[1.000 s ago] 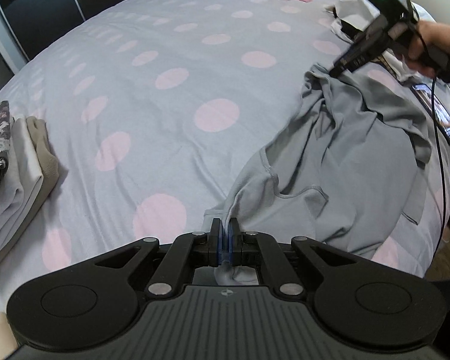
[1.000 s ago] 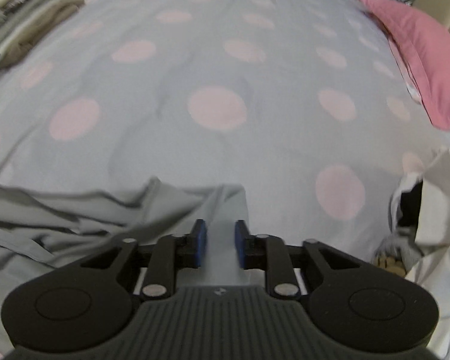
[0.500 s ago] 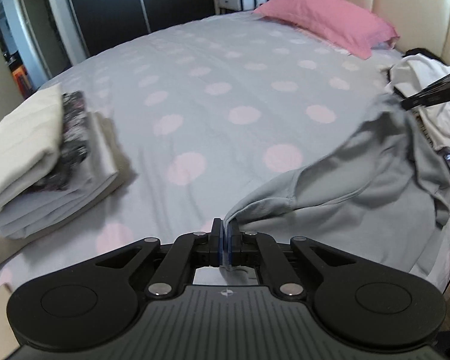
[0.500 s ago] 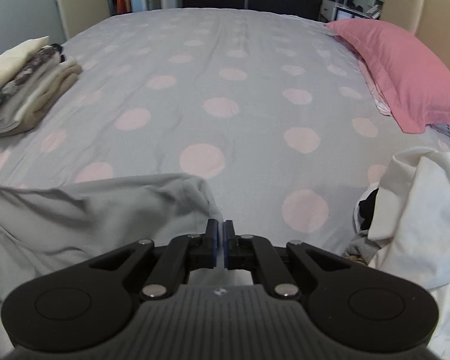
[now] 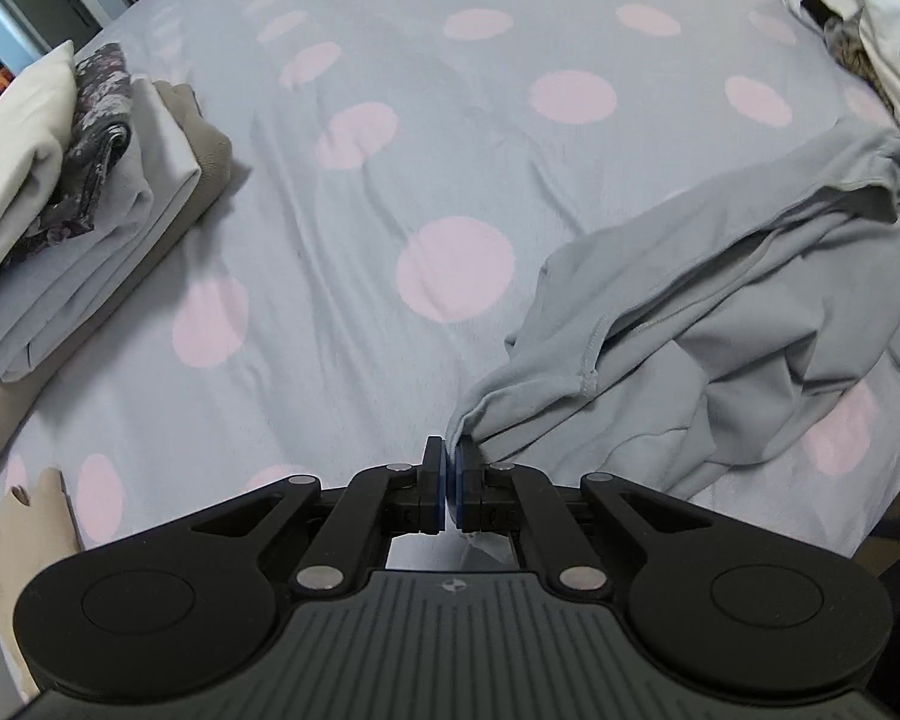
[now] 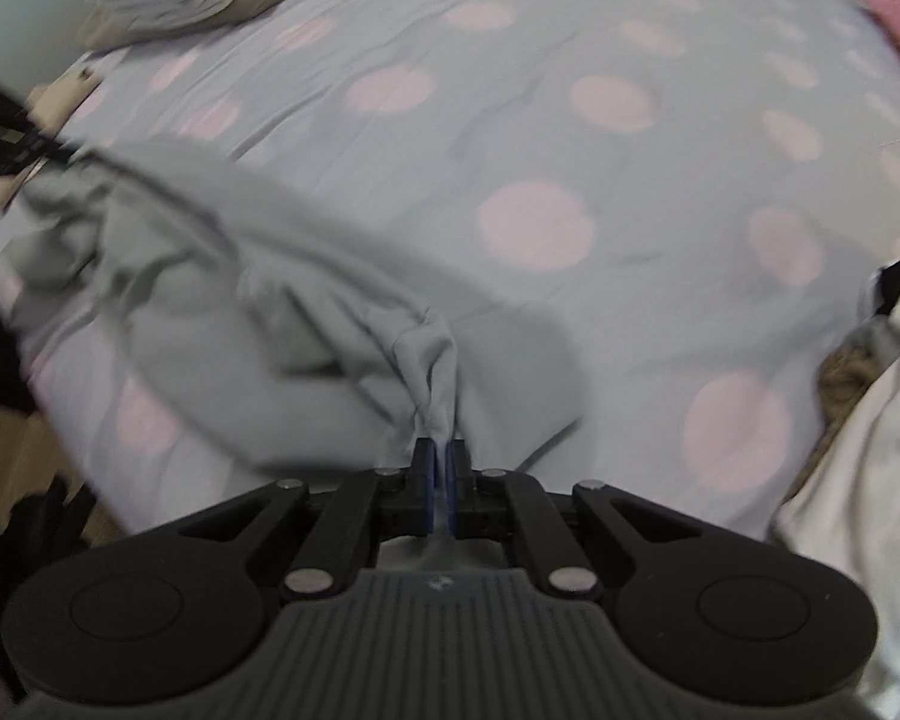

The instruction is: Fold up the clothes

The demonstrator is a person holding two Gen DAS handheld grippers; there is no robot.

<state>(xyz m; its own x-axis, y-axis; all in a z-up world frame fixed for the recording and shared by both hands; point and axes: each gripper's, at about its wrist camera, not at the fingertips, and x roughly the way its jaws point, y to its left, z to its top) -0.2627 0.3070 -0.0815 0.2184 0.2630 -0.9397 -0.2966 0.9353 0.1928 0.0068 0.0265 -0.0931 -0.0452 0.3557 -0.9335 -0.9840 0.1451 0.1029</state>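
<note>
1. Since a second ago, the right gripper (image 6: 441, 459) is showing its jaws drawn together on a bunched fold of the grey garment (image 6: 282, 324); earlier they were standing apart with the cloth lying flat between them. The garment, then slack on the bedspread (image 6: 528, 138), is now pulling into ridges toward the pads.
2. Left gripper (image 5: 450, 468) is pinching an edge of the same grey garment (image 5: 720, 324), jaws together on the cloth, as in the earlier pictures. A hemmed corner is fanning out to the right just past the fingertips.
3. Both grippers are pointing steeply down at the bed. In the right wrist view the left gripper is appearing as a dark blurred shape at the far left edge, where the stretched cloth is ending.
4. Garment is hanging between the two grips, its middle sagging and lying rumpled on the bedspread near the bed's edge.
5. Folded stack (image 5: 72, 192) is sitting on the bedspread well apart from the garment, at the left in the left wrist view.
6. Unfolded pile of white clothes (image 5: 870, 18) is lying at the upper right of that view, near the garment's far end.
7. Pink pillow (image 6: 894, 18) is showing at the upper right of the right wrist view.
</note>
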